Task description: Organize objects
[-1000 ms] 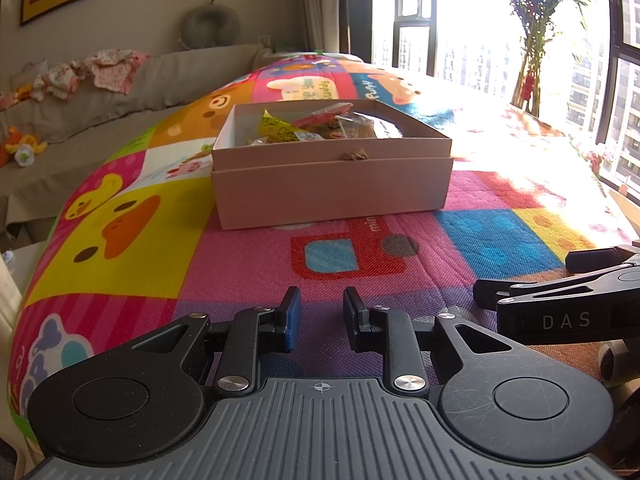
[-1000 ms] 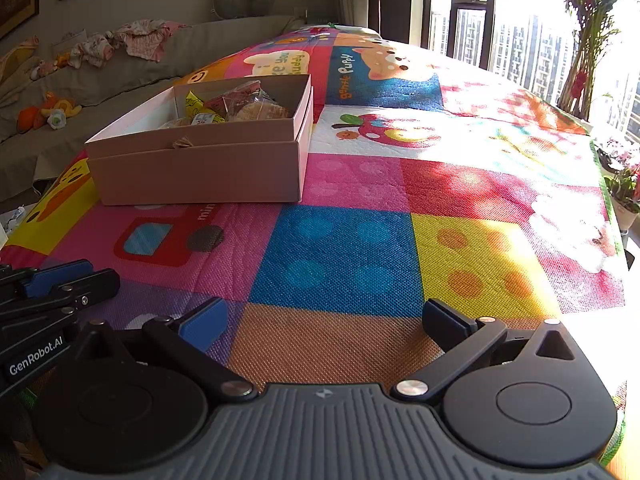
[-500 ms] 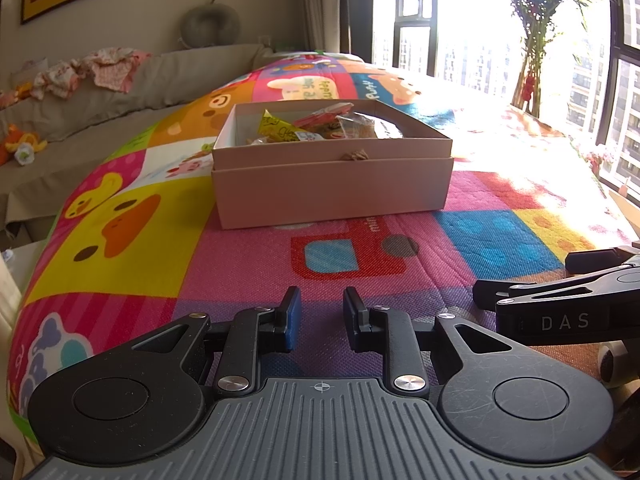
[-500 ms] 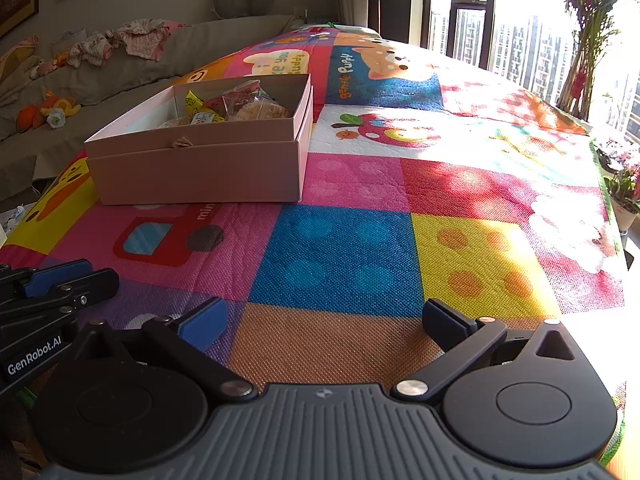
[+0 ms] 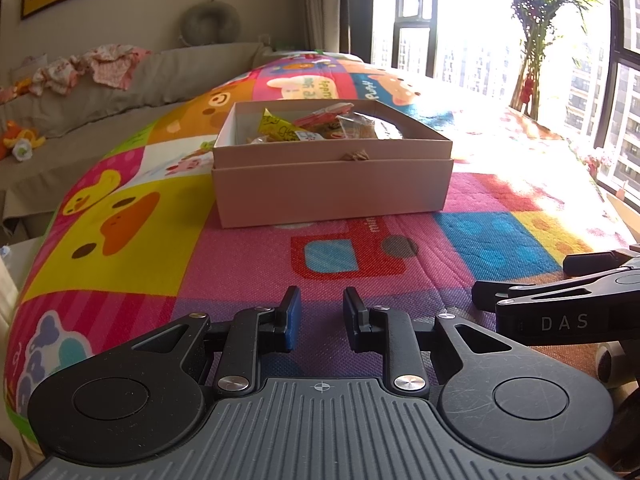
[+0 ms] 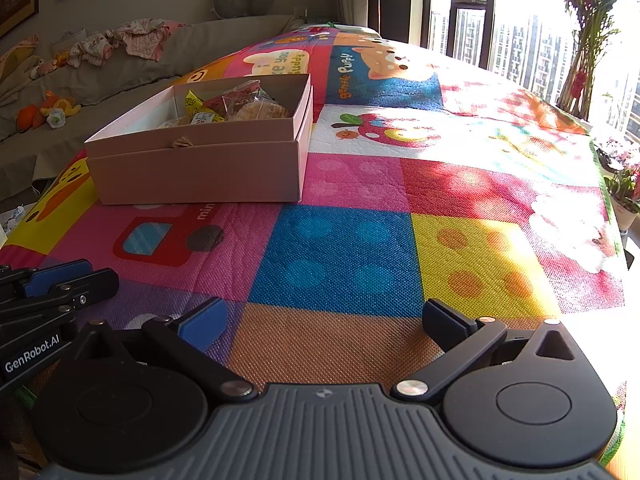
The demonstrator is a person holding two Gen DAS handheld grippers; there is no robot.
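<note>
A pale pink cardboard box (image 5: 332, 184) sits open on the colourful play mat (image 5: 132, 240), and it also shows in the right wrist view (image 6: 196, 172). Several wrapped snack packets (image 5: 316, 126) lie inside it; they also show in the right wrist view (image 6: 236, 106). My left gripper (image 5: 318, 314) hovers low over the mat, well short of the box, its jaws a narrow gap apart and empty. My right gripper (image 6: 326, 322) is wide open and empty over the mat, to the right of the left one. Each gripper shows at the edge of the other's view.
A grey sofa (image 6: 100, 76) with clothes and soft toys runs along the left of the mat. Tall windows and a potted plant (image 5: 548, 40) stand at the far right. Small flower pots (image 6: 624, 192) stand past the mat's right edge.
</note>
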